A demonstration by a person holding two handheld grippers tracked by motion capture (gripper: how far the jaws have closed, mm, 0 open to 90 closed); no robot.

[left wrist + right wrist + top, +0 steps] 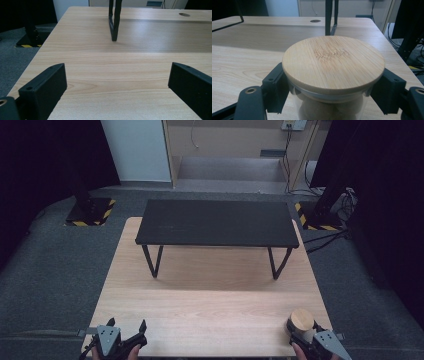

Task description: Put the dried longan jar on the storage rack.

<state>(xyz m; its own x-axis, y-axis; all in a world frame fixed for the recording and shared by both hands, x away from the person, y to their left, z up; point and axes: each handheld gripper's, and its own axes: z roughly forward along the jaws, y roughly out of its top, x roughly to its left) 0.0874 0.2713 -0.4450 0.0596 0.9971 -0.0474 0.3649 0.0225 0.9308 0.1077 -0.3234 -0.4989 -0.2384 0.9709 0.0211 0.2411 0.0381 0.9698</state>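
A glass jar [302, 321] with a round bamboo lid [333, 61] stands at the near right corner of the light wooden table [210, 305]. My right gripper [332, 93] is shut on it, its black pads pressed against the glass just under the lid on both sides. Pale round things show dimly inside the jar. In the high view the right gripper [301, 333] comes in from the bottom edge behind the jar. At the near left corner of the table, my left gripper [126, 324] is open with only bare wood between its jaws [117, 75].
A low black shelf on thin black legs [215, 222] stands across the far half of the table. One of its legs [113, 22] rises ahead of the left gripper. A round cable hole [315, 21] lies in the tabletop. Grey carpet surrounds the table.
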